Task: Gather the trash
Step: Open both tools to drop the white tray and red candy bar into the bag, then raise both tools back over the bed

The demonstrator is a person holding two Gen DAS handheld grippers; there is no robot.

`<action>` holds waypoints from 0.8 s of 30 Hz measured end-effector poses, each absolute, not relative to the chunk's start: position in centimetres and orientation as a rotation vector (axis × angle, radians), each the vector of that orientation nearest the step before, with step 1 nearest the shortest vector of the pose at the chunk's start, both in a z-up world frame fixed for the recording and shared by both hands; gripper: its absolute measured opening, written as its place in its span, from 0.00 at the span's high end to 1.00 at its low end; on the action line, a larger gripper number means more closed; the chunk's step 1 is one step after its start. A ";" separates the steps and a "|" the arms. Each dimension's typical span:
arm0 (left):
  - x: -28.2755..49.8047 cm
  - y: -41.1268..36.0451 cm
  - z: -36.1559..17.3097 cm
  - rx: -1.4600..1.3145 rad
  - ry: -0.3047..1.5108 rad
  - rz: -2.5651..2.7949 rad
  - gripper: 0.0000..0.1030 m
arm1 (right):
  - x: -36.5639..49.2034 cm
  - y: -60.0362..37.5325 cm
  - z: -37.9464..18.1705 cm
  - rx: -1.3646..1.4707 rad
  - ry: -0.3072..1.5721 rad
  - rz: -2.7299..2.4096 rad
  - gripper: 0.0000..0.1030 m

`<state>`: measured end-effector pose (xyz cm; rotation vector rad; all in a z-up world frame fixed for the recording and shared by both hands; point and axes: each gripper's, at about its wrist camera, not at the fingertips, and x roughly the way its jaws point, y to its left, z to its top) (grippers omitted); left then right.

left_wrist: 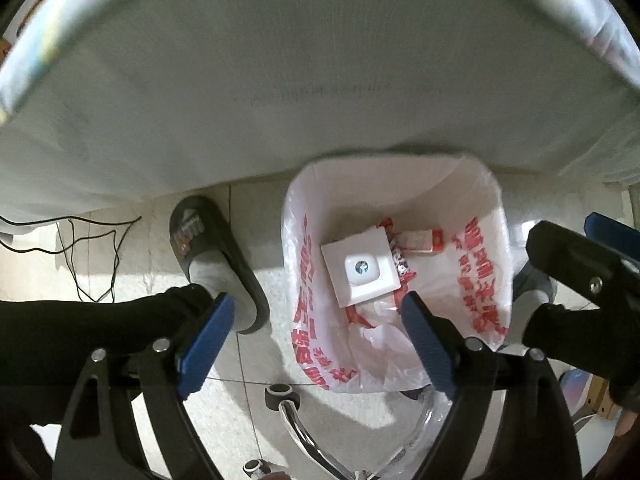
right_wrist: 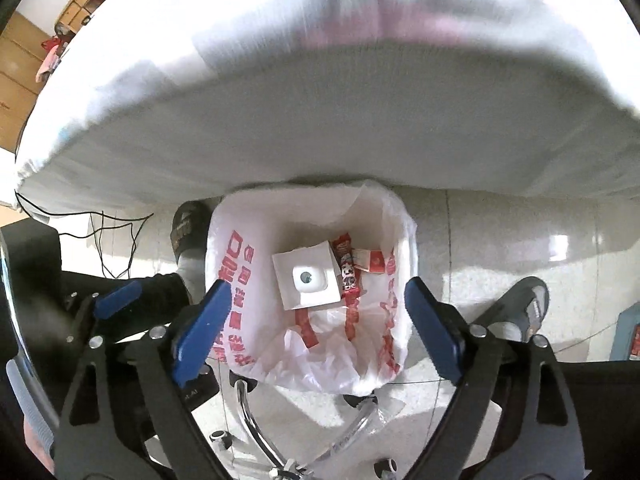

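Both tools, left (left_wrist: 316,316) and right (right_wrist: 318,304), wide open, empty, above white box (right_wrist: 306,278) in lined bin (right_wrist: 240,280).

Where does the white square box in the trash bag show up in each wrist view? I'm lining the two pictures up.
Left wrist: white square box, right of centre, inside the bag.
Right wrist: box, just left of centre, inside the bag.
Shared landmark: the red-printed trash bag around it.
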<state>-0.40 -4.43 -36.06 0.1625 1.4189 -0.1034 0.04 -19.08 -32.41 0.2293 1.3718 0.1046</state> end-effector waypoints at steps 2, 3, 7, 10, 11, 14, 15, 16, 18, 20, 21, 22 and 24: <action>-0.4 -4.3 -34.9 0.150 1.398 -0.101 0.19 | -0.2 -19.3 -30.7 0.242 1.350 0.104 0.12; -0.5 -4.2 -34.0 0.147 1.380 -0.101 0.19 | -0.5 -19.4 -29.9 0.253 1.341 0.105 0.12; -0.7 -4.2 -31.1 0.141 1.320 -0.107 0.19 | -1.5 -20.0 -26.7 0.261 1.302 0.121 0.11; -1.1 -4.1 -28.6 0.140 1.270 -0.114 0.19 | -2.5 -20.5 -24.4 0.268 1.275 0.129 0.10; -1.3 -4.0 -27.6 0.134 1.251 -0.116 0.19 | -2.9 -20.8 -23.5 0.288 1.263 0.137 0.10; -1.5 -3.5 -25.0 0.104 1.206 -0.125 0.19 | -4.0 -21.9 -20.9 0.332 1.223 0.146 0.09; -1.6 -3.5 -24.2 0.098 1.191 -0.126 0.19 | -4.2 -22.2 -20.3 0.332 1.213 0.141 0.09; -1.7 -3.4 -23.3 0.094 1.175 -0.127 0.19 | -4.6 -22.4 -19.3 0.332 1.198 0.139 0.09; -2.1 -3.3 -21.4 0.088 1.140 -0.135 0.19 | -5.2 -23.0 -17.3 0.330 1.167 0.138 0.09; -2.4 -3.3 -19.4 0.091 1.098 -0.144 0.19 | -5.7 -23.4 -15.6 0.318 1.141 0.134 0.09; -2.5 -3.2 -18.1 0.091 1.069 -0.148 0.19 | -6.0 -23.5 -14.7 0.307 1.125 0.133 0.09; -2.6 -3.2 -17.1 0.090 1.045 -0.152 0.18 | -6.3 -23.7 -13.6 0.291 1.102 0.134 0.09; -2.7 -3.5 -15.4 0.092 1.010 -0.158 0.16 | -6.7 -24.2 -11.4 0.264 1.064 0.133 0.08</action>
